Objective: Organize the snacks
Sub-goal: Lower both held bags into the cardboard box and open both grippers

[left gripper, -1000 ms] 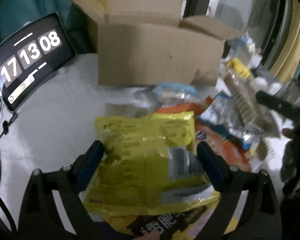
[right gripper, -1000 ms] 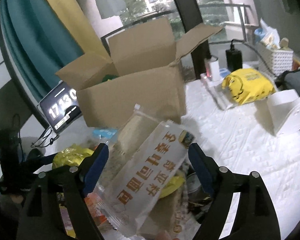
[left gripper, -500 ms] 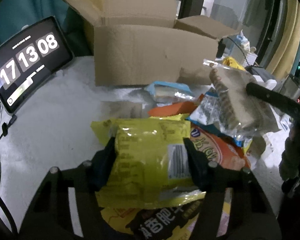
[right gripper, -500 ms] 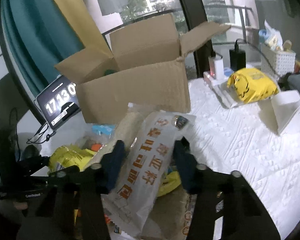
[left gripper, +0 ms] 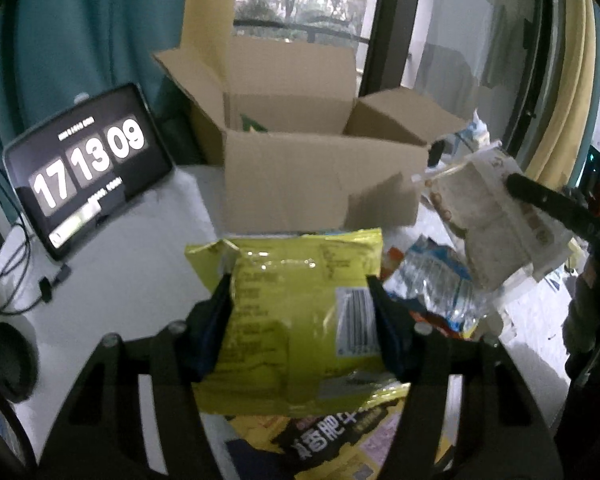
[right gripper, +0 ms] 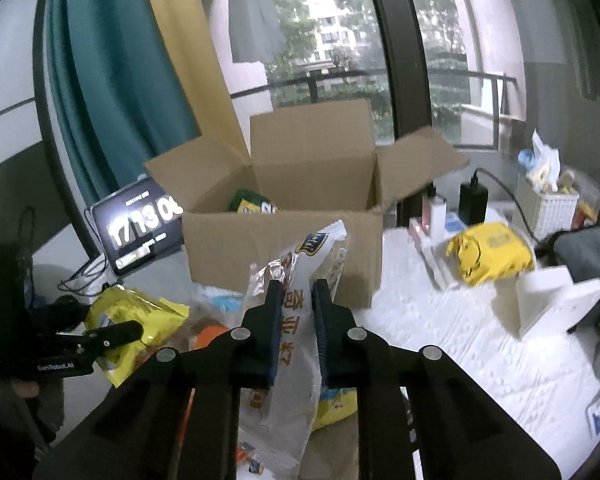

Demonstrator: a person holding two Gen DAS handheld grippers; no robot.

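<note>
The left gripper (left gripper: 300, 312) squeezes a puffy yellow foil snack bag (left gripper: 300, 312) by its sides; the right gripper (right gripper: 296, 300), its fingers having just closed, pinches a crinkly white bread packet (right gripper: 296, 264). Both seem light, soft, probably crushable.

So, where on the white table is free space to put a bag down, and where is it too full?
Free: the white table right of the cardboard box, before the yellow pack and white stand; also the strip between the clock tablet and the box. Crowded: the snack pile in front of the box.
</note>
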